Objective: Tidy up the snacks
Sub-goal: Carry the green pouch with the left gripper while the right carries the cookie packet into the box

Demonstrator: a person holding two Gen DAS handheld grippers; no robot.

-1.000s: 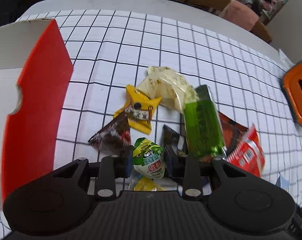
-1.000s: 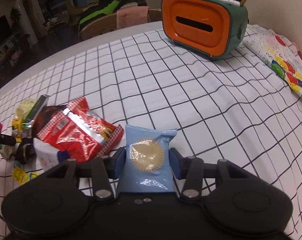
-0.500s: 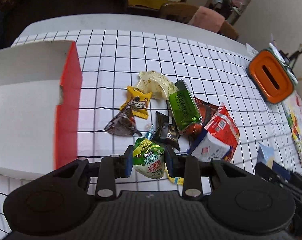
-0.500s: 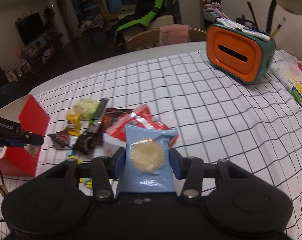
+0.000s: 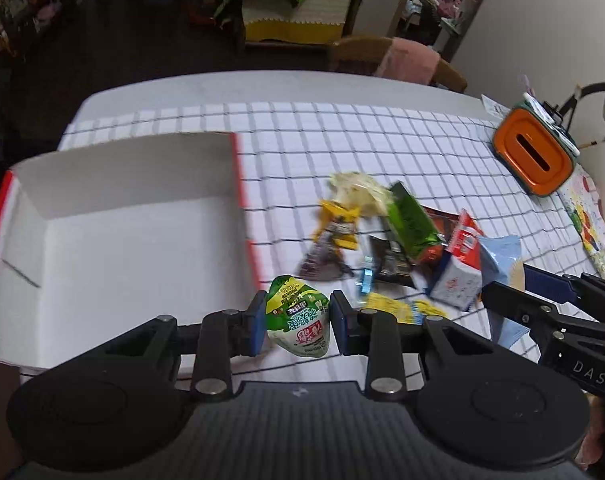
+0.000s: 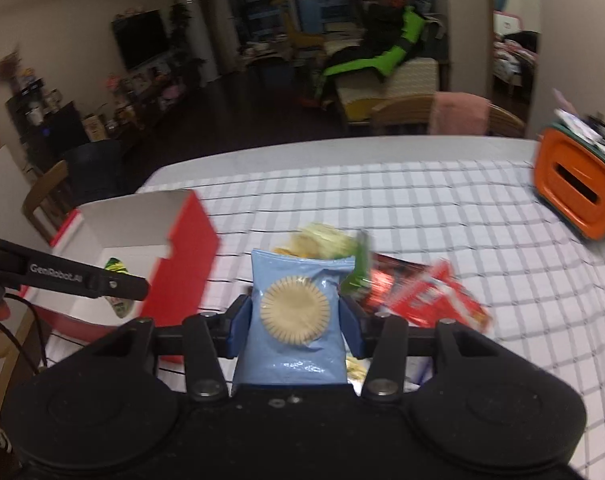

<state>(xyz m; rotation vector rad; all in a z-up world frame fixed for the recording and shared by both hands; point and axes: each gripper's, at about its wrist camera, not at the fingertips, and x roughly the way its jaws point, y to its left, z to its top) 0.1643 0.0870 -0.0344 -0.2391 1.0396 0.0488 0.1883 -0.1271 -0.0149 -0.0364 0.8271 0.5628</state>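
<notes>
The left gripper (image 5: 298,316) clamps a green jelly cup (image 5: 298,326) in the air beside the red-and-white box (image 5: 114,240). The right gripper (image 6: 296,320) grasps a blue biscuit pack (image 6: 296,320) above the snack pile (image 5: 386,248) on the counter (image 6: 442,216).

The surface (image 5: 342,92) is white with a rounded far edge, and a white cloth (image 5: 294,148) with a black grid covers most of it. On the cloth at the left lies an open box (image 5: 114,248), white inside and red outside. Right of the box lies a loose heap of snacks (image 5: 386,240): a pale bag, a yellow packet, a dark wrapper, a green pack, and a red-and-white pack at the near right. An orange holder (image 5: 532,156) stands at the far right, and beside it lies a colourful printed sheet (image 5: 590,220).
</notes>
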